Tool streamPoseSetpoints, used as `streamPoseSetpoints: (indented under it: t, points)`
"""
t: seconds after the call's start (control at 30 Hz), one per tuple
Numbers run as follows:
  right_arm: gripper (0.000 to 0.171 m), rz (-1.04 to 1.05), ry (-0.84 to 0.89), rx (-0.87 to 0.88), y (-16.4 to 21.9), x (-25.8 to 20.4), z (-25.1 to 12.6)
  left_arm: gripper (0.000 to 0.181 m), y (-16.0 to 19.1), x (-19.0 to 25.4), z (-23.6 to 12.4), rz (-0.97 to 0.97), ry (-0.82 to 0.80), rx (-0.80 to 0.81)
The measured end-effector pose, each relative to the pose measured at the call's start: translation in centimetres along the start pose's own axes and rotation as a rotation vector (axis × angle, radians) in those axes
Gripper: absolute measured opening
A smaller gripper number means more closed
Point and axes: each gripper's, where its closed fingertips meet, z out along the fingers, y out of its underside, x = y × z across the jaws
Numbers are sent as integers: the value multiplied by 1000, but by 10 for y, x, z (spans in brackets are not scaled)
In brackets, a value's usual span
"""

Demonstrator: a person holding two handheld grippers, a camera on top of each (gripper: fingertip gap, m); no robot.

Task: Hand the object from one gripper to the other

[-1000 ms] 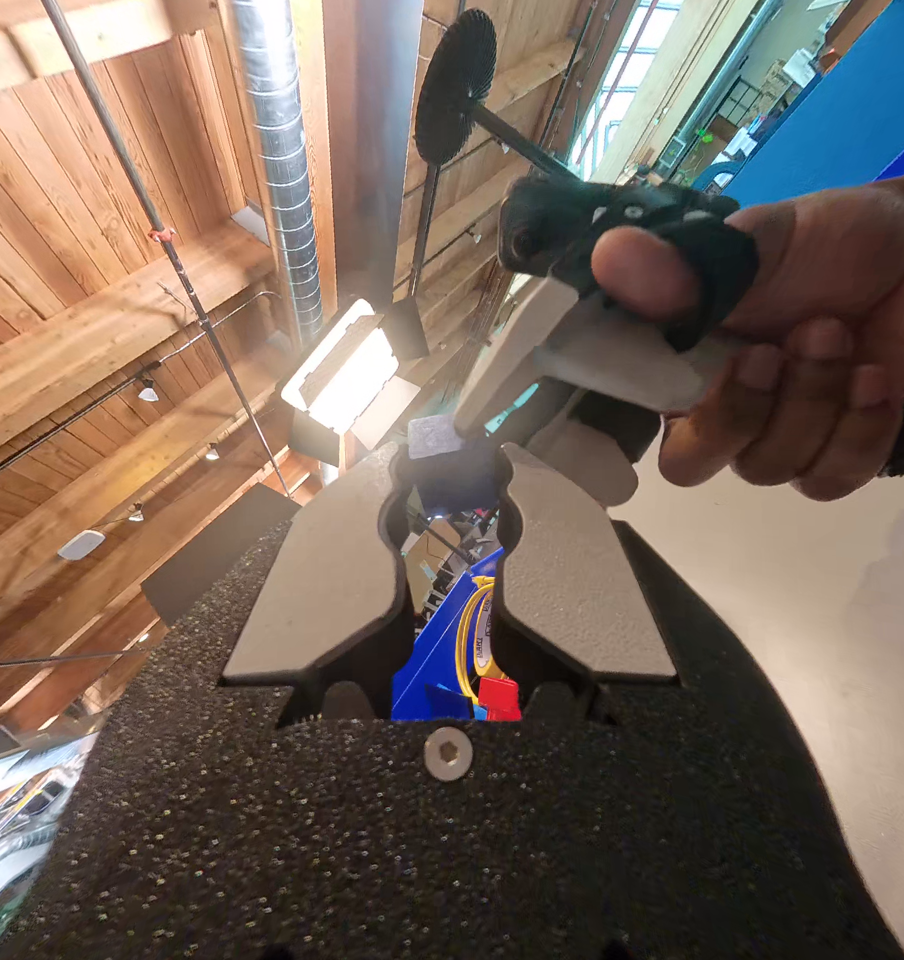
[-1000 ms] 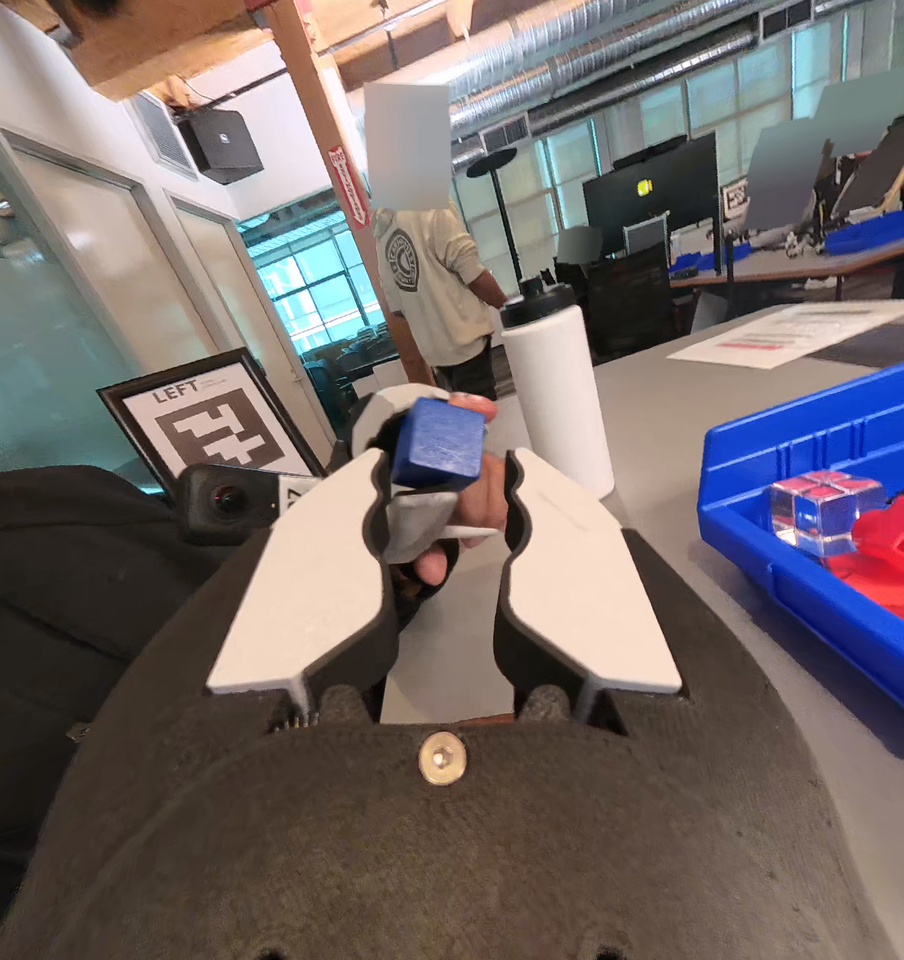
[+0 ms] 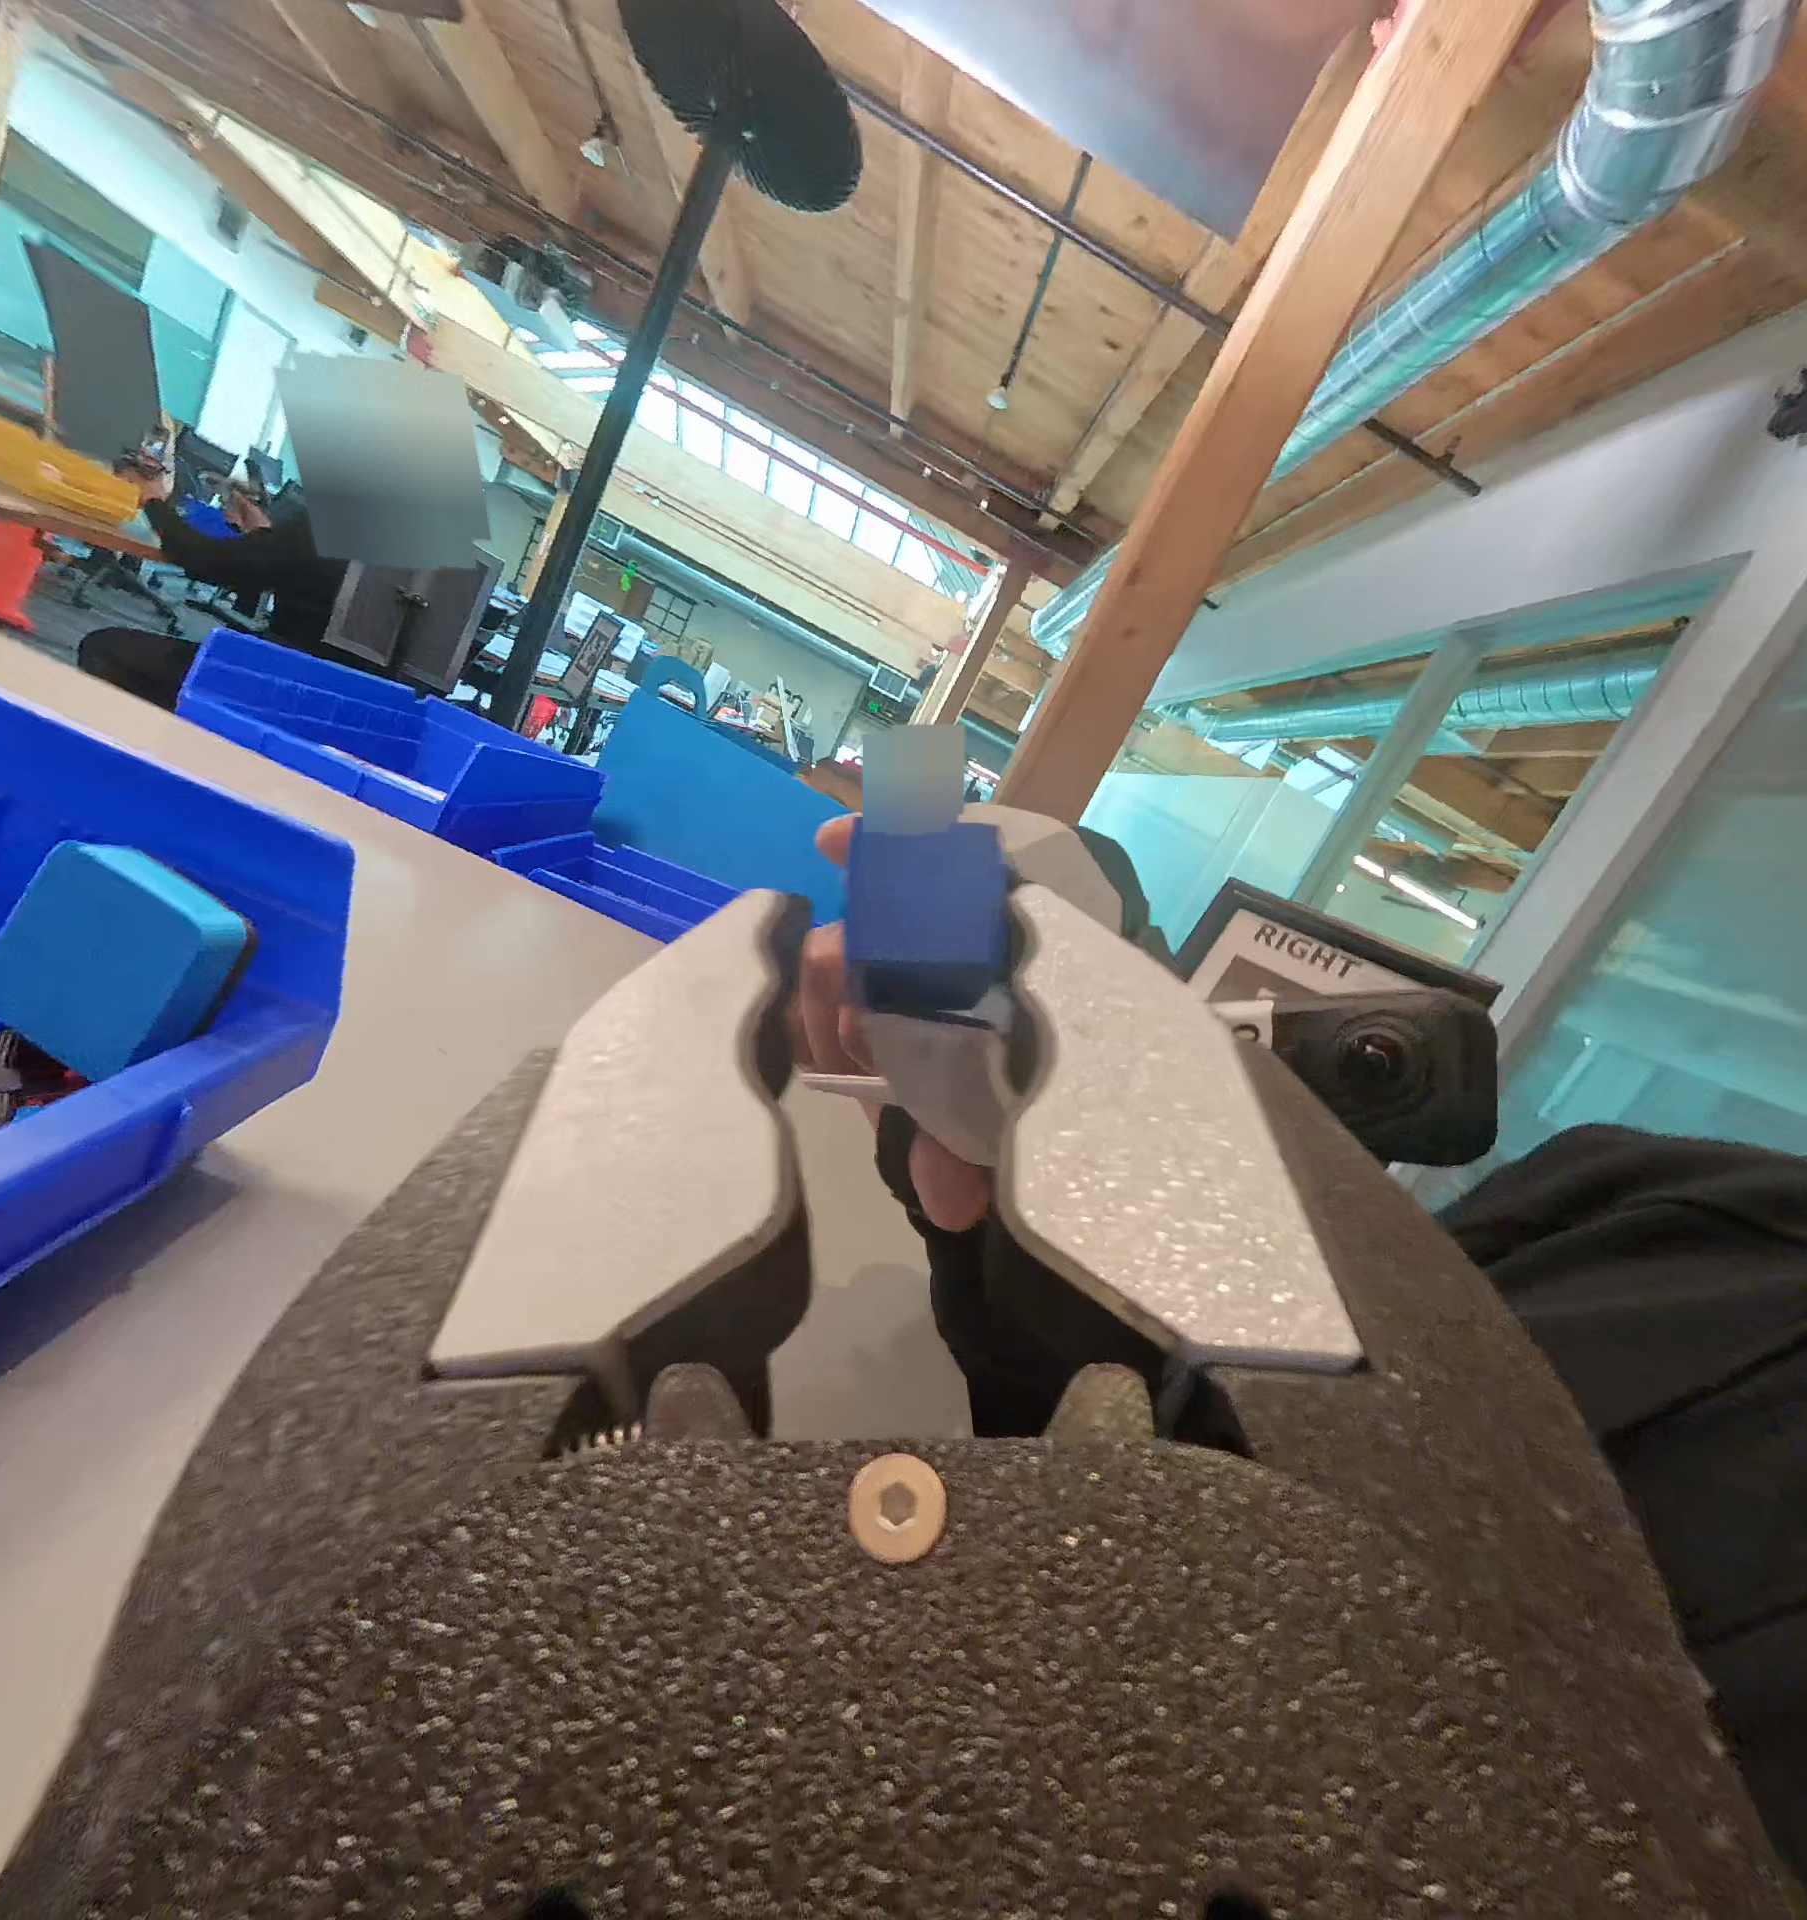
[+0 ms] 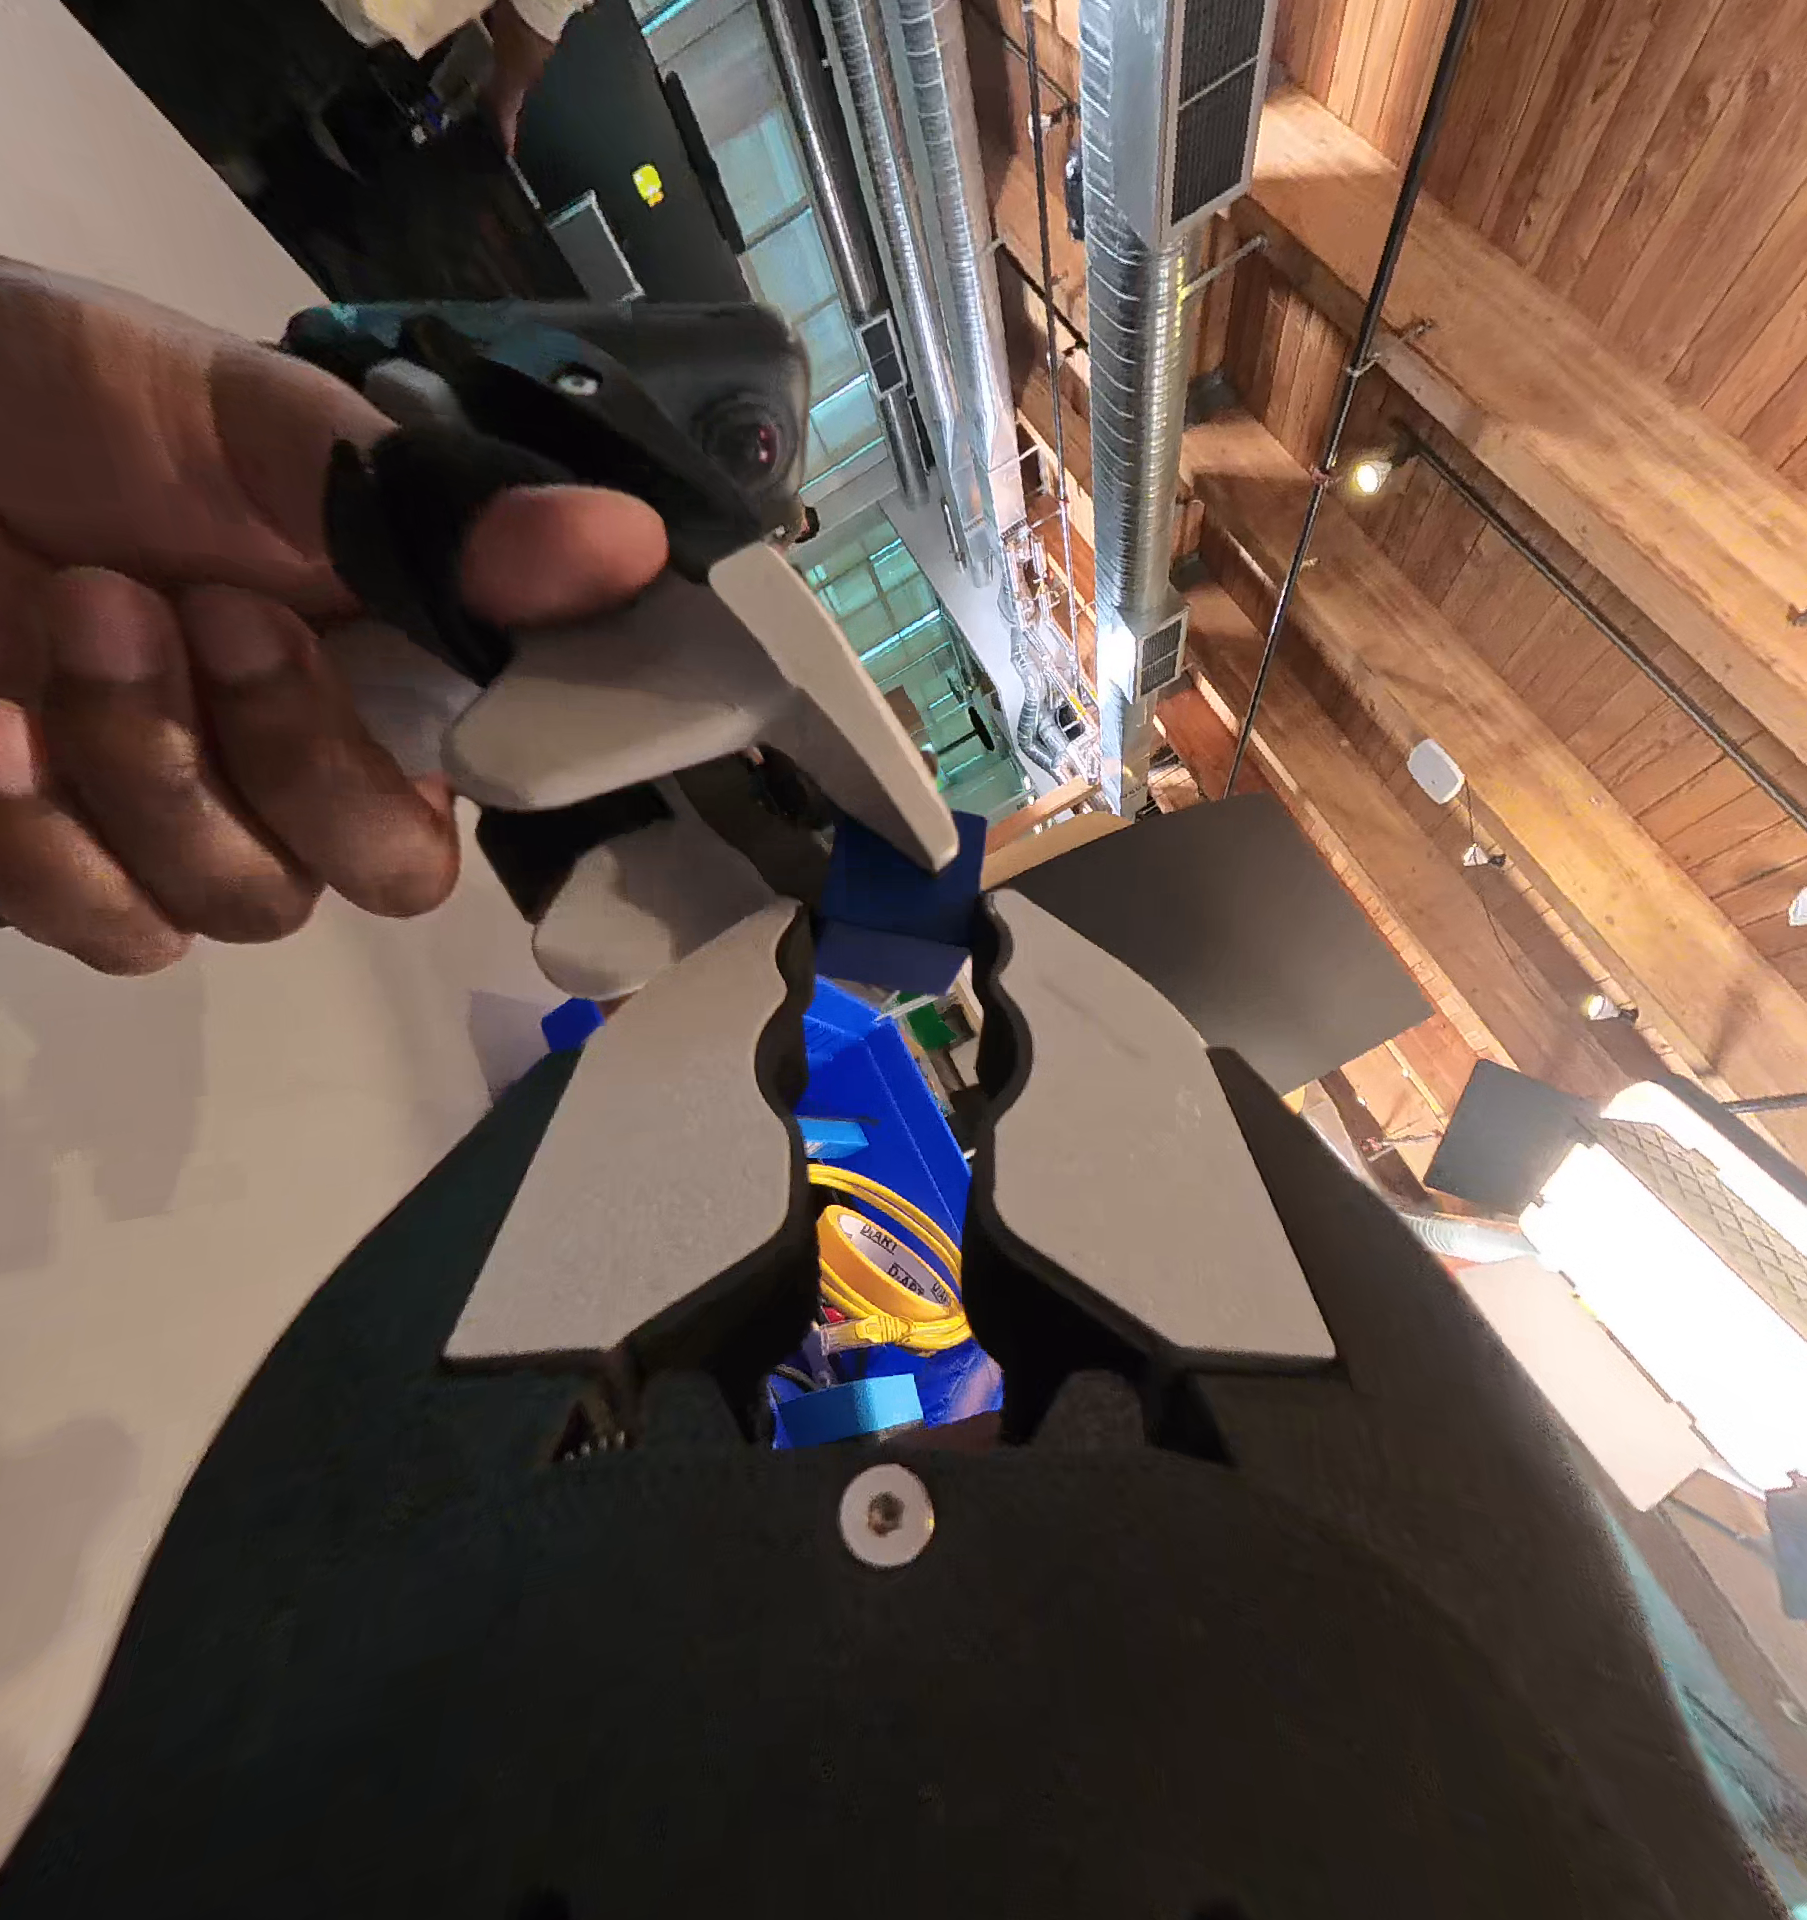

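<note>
- The blue cube [image 3: 925, 904] is in the air above the grey table [image 3: 483, 997], between the tips of both grippers. It is well clear of the blue bin [image 3: 255, 1081] off to the side.
- The right gripper [image 4: 891, 925] has it. Its jaws are drawn in narrow and press on two opposite faces of the cube, right at the fingertips. We judge that this shallow hold is deliberate, since it leaves most of the block exposed for the other tool.
- The left gripper [image 3: 899, 914] is spread wide around the same cube. In its own view one finger lies against the block or just beside it. The other stands apart, with a gap showing between it and the cube.
- The two pairs of jaws cross each other. The right one's fingers sit above and below the cube as the left wrist view shows it, which leaves the side faces free for the left one to take.
- The right gripper tilts steeply up toward the wooden ceiling.
- The left gripper lies nearly level and points across the table at its partner.
- The hand [image 4: 151, 623] wraps the left tool's handle with its thumb forward. It reaches in from the side.
- We judge the handover to be midway: the receiver is in place but has not yet closed.
</note>
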Motion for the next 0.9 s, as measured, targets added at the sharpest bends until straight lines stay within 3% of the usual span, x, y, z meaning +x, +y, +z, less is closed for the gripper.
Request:
streamPoseSetpoints:
  t: [0.1, 0.23, 0.4, 0.53, 0.63, 0.8, 0.9]
  points:
    - [29, 0, 4, -23, 4, 0, 2, 30, 1, -1, 0, 175, -64, -14]
    - [28, 133, -39, -88, 17, 3, 2, 30, -7, -11, -2, 585, -301, -28]
    - [28, 495, -180, -152, 37, 8, -10, 30, -20, -10, -6, 1081, -535, -20]
    - [32, 872, -323, 13, 17, 19, -25, 29, -8, 4, 6, 1388, -532, -54]
    - [37, 1042, -421, 137, -2, 25, -34, 29, 1, 4, 12, 1521, -545, -104]
    - [46, 1068, -489, 69, -3, 10, -29, 30, 6, 8, 15, 1592, -528, -112]
    - [40, 1078, -520, 44, -5, 0, -24, 30, 9, 14, 17, 1620, -496, -99]
